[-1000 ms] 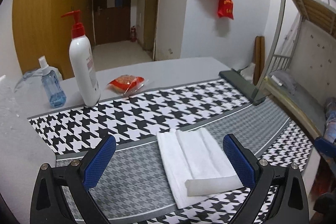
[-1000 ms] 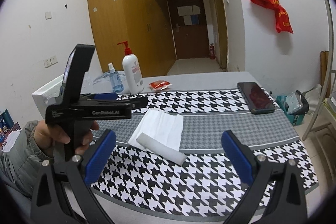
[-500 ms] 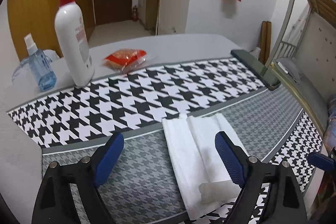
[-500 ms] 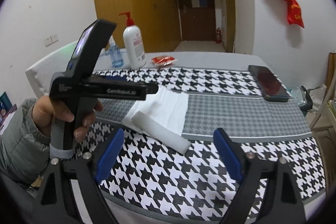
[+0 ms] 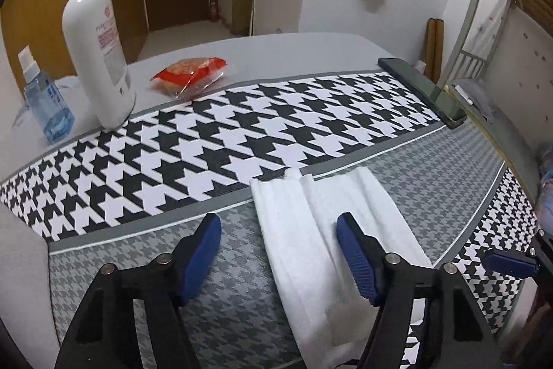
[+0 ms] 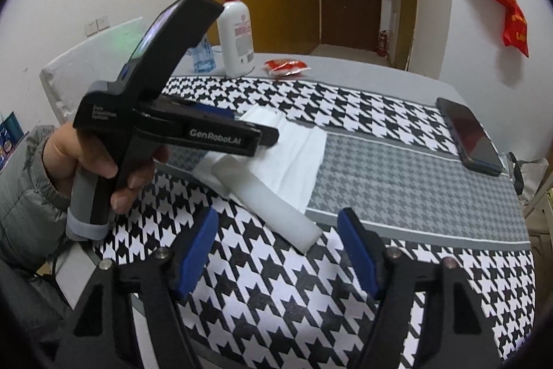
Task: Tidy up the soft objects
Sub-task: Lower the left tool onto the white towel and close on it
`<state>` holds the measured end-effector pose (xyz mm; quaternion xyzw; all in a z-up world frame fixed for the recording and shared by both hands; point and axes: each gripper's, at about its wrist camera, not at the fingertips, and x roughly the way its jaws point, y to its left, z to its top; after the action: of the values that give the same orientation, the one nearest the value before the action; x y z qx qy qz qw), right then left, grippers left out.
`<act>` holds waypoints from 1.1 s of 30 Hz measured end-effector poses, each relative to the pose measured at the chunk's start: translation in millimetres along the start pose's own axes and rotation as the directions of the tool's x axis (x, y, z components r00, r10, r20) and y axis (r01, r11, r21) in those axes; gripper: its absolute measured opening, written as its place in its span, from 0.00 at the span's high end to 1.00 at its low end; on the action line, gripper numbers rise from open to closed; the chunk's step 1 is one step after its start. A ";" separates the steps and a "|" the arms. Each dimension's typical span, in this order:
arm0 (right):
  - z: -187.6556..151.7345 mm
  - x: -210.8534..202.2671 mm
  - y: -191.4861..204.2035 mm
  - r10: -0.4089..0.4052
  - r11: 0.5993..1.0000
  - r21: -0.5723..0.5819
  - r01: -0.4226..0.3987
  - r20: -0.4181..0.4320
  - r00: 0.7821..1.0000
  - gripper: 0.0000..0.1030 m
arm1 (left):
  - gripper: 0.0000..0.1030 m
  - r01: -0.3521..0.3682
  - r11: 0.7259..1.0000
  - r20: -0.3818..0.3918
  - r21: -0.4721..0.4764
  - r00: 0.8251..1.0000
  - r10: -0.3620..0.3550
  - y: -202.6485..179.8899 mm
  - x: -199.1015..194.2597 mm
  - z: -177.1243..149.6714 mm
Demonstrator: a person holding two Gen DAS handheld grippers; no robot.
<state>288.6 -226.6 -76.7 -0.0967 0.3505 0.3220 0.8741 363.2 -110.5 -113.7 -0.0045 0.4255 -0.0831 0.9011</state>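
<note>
A white towel (image 5: pixel 311 230) lies on the houndstooth table mat (image 5: pixel 242 140), rolled up at its near end into a white roll (image 6: pixel 266 199); the flat part (image 6: pixel 293 154) stretches away. My left gripper (image 5: pixel 278 256) is open and low over the towel's left edge, with its right finger above the cloth. It also shows in the right wrist view (image 6: pixel 221 130), held by a hand above the towel. My right gripper (image 6: pixel 278 251) is open, a little in front of the roll's right end and apart from it.
A white pump bottle (image 5: pixel 98 57), a blue spray bottle (image 5: pixel 48 102) and a red snack packet (image 5: pixel 190 75) stand at the table's far left. A dark phone (image 6: pixel 468 134) lies at the right edge. A bed frame (image 5: pixel 501 23) is to the right.
Both grippers have moved forward and down toward the towel. Both pairs of fingers have narrowed but stay open.
</note>
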 end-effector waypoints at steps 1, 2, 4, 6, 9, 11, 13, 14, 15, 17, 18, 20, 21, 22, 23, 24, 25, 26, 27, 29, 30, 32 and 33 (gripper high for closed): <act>0.0 1.6 -0.2 0.005 1.000 -0.002 -0.005 -0.005 1.000 0.27 | 0.34 -0.001 1.000 -0.002 0.009 1.000 0.001 -2.1 1.2 0.3; 1.1 3.7 0.1 0.010 1.000 -0.008 -0.010 -0.012 1.000 0.28 | 0.41 0.010 1.000 0.000 0.013 1.000 -0.010 -3.2 1.8 1.0; 4.0 9.3 0.7 0.022 0.999 -0.024 -0.023 -0.032 0.999 0.38 | 0.60 0.038 0.999 0.009 0.014 0.999 -0.038 -4.4 3.3 2.2; 4.6 12.6 1.0 0.021 0.999 -0.034 -0.022 -0.046 0.999 0.43 | 0.70 0.036 0.999 0.012 -0.004 0.999 -0.036 -1.7 3.7 2.9; 4.6 14.6 1.0 0.013 0.999 -0.049 -0.017 -0.064 0.998 0.52 | 0.84 0.064 0.998 0.013 -0.030 0.998 -0.063 5.1 2.4 2.7; 5.3 14.3 0.0 0.008 0.998 -0.056 -0.011 -0.068 0.998 0.56 | 0.87 0.072 0.997 0.015 -0.034 0.997 -0.072 7.2 2.0 2.7; 6.2 13.1 -1.3 -0.004 0.998 -0.070 0.000 -0.067 0.998 0.56 | 0.90 0.080 0.996 0.013 -0.027 0.997 -0.079 7.2 0.3 1.7; 6.9 12.9 -1.4 -0.003 0.997 -0.081 -0.003 -0.067 0.998 0.56 | 0.90 0.079 0.997 0.012 -0.025 0.997 -0.078 7.1 -0.1 1.6; 7.6 13.0 -0.7 -0.003 0.996 -0.095 -0.003 -0.068 0.998 0.56 | 0.90 0.080 0.996 0.012 -0.026 0.997 -0.079 7.2 -0.5 1.5; 7.8 15.5 0.9 -0.014 0.993 -0.118 0.004 -0.085 0.996 0.56 | 0.90 0.083 0.996 0.012 -0.026 0.996 -0.083 6.8 -0.3 1.5; 8.8 17.7 -0.2 -0.003 0.993 -0.121 -0.008 -0.095 0.995 0.56 | 0.90 0.081 0.996 0.012 -0.024 0.997 -0.081 6.4 -0.2 1.6; 9.6 18.5 -0.9 0.017 0.993 -0.111 -0.028 -0.104 0.994 0.56 | 0.90 0.081 0.996 0.012 -0.023 0.997 -0.081 5.7 -0.6 1.4; 10.4 19.5 -1.6 0.020 0.994 -0.107 -0.032 -0.110 0.994 0.56 | 0.90 0.081 0.996 0.012 -0.024 0.997 -0.081 6.3 -0.2 1.4; 10.9 20.8 -1.5 0.023 0.993 -0.108 -0.036 -0.118 0.993 0.56 | 0.90 0.082 0.996 0.012 -0.025 0.997 -0.082 6.4 -0.2 1.4; 11.0 21.9 -1.5 0.027 0.993 -0.110 -0.040 -0.124 0.992 0.55 | 0.90 0.082 0.996 0.012 -0.025 0.997 -0.082 6.2 -0.4 1.3; 11.1 22.0 -1.0 0.026 0.993 -0.111 -0.040 -0.126 0.992 0.56 | 0.90 0.081 0.996 0.012 -0.024 0.997 -0.081 6.1 -0.4 1.3; 11.4 22.2 -0.7 0.023 0.993 -0.114 -0.038 -0.127 0.992 0.56 | 0.90 0.081 0.996 0.012 -0.023 0.997 -0.081 5.8 -0.8 1.1; 11.7 22.9 -0.4 0.016 0.992 -0.120 -0.031 -0.129 0.991 0.56 | 0.90 0.081 0.996 0.012 -0.024 0.997 -0.080 6.0 -0.9 1.1; 12.0 24.7 0.3 0.002 0.992 -0.128 -0.019 -0.133 0.991 0.63 | 0.90 0.081 0.996 0.012 -0.024 0.997 -0.081 6.3 -0.6 1.5; 13.3 26.2 2.1 -0.020 0.990 -0.142 0.001 -0.132 0.991 0.70 | 0.90 0.084 0.996 0.011 -0.029 0.996 -0.083 6.5 -0.7 1.3; 13.4 24.2 1.5 -0.015 0.991 -0.137 -0.003 -0.131 0.991 0.77 | 0.90 0.084 0.996 0.011 -0.032 0.996 -0.084 6.7 -1.2 1.0; 13.7 20.2 -0.7 -0.003 0.994 -0.111 -0.012 -0.138 0.990 0.86 | 0.90 0.085 0.995 0.008 -0.045 0.996 -0.084 8.6 -2.3 0.8; 13.2 17.3 -2.1 0.004 0.996 -0.090 -0.017 -0.142 0.990 0.88 | 0.90 0.085 0.995 0.006 -0.049 0.996 -0.085 11.1 -3.2 0.4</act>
<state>306.7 -214.4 -78.7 -0.1572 0.3974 0.3344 0.8400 363.2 -99.1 -111.9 -0.0451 0.4249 -0.1110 0.8973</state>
